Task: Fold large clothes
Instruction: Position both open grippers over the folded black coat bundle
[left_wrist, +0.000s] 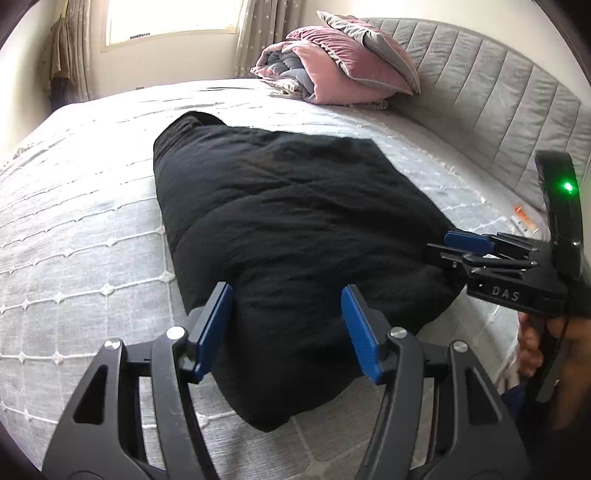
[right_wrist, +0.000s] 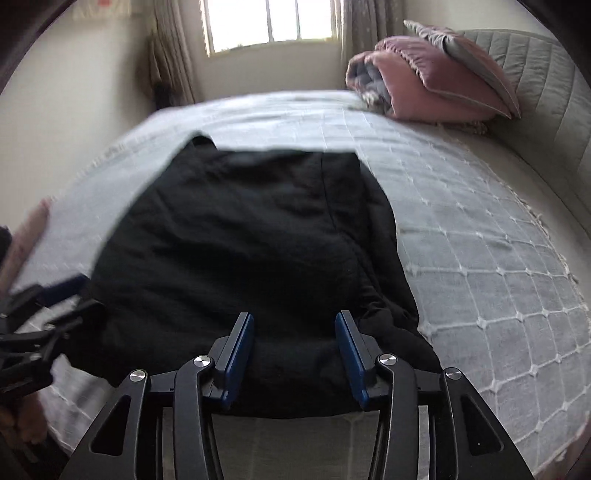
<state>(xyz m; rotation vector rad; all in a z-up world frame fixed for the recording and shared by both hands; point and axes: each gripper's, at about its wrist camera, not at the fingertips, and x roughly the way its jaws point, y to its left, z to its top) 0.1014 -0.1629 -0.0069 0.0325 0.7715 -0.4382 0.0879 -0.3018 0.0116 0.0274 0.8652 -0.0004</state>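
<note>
The black garment (left_wrist: 280, 236) lies on the bed (left_wrist: 74, 258), its long axis running from bottom centre toward the upper frame. Both tools, left tool (left_wrist: 288, 328) and right tool (right_wrist: 294, 354), straddle its near edge, half-open, gripping nothing.
</note>
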